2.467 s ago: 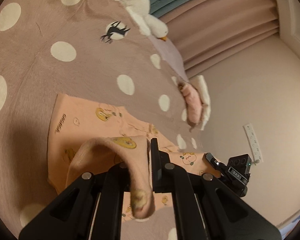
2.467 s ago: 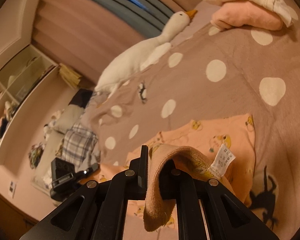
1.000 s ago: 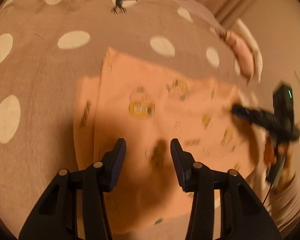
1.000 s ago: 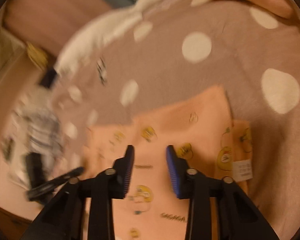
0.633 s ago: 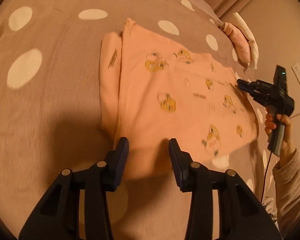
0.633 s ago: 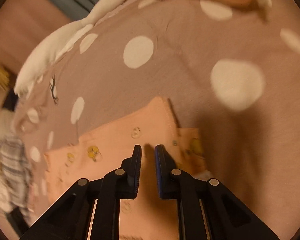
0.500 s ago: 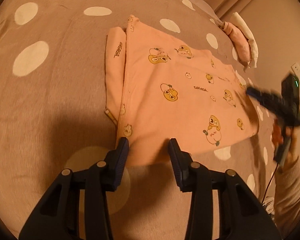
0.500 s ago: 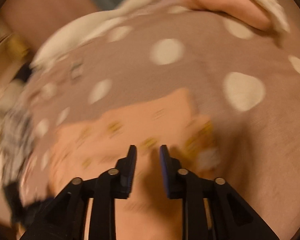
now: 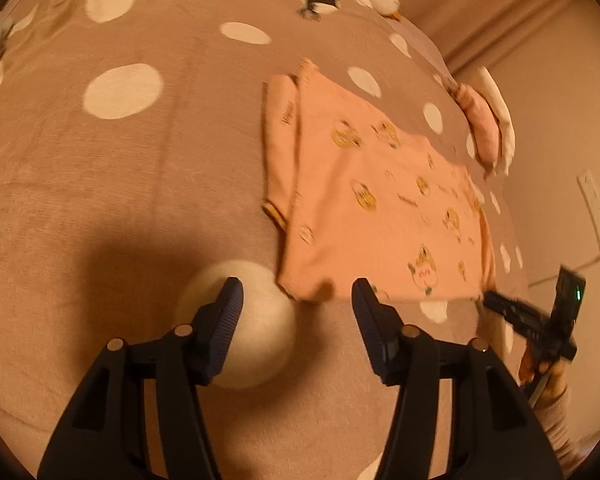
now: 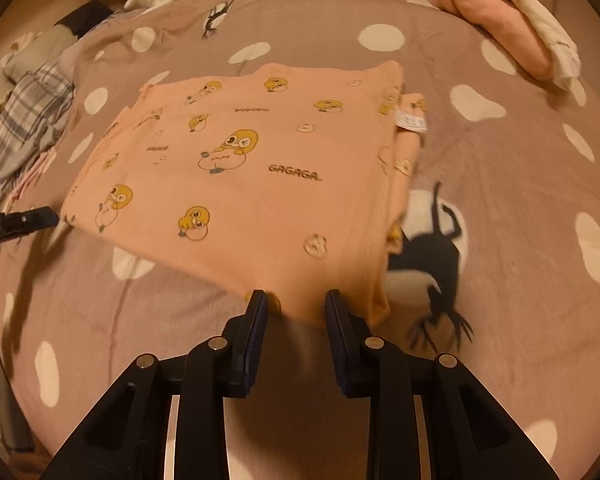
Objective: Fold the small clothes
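The peach-orange knit garment printed with yellow cartoon chicks [image 10: 236, 168] lies flat, already doubled over, on the mauve bedspread with white polka dots [image 10: 520, 184], its long axis running left to right across the right wrist view, with a narrower under-layer and a white care label peeking out along its right-hand edge; the right gripper [image 10: 296, 308] is the nearer of the two, its tips at the garment's near hem close to the right-hand corner, the jaws standing narrowly apart with the hem lying just between and beyond them, the pads not visibly pressing on cloth, so it grasps nothing; the left gripper [image 9: 296, 300] hangs over bare bedspread just short of the opposite near corner, which lies slightly ahead and to the right of its gap; its jaws are opening, with nothing between them; I judge that the next fold turns on both tongs taking that near hem, and the left one has farther to go.
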Available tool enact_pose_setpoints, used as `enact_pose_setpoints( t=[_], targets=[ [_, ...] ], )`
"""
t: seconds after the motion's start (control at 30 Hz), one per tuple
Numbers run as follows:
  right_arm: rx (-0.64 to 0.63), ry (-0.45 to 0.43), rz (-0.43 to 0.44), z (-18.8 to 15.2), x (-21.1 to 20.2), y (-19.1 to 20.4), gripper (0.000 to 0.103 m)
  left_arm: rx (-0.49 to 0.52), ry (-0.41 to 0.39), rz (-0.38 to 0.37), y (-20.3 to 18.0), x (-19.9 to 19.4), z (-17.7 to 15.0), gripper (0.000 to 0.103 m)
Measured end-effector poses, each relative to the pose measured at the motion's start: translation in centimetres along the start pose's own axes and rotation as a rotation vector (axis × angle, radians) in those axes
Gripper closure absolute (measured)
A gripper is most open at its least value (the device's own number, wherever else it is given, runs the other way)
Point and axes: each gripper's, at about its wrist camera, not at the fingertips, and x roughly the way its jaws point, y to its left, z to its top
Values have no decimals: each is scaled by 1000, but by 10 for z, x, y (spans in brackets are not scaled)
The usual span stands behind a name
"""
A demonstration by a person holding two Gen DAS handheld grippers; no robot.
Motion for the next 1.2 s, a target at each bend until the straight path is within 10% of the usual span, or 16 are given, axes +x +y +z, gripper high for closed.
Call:
enact_pose_setpoints(
  t=[0.17,0.57,0.77,1.2],
  targets=[
    [28,-63,96,14,-5,23,58,-97,6,-106,9,18,27,36],
    [-16,-87,265,57,32,85,58,-230,9,-225,6,63,80,35],
    [-45,-83,235,101,58,111,58,-181,53,-146,-5,79,84,93],
    [-11,8,89,146,118,123,92,-115,57,-64,-11,76,86,93]
  ],
)
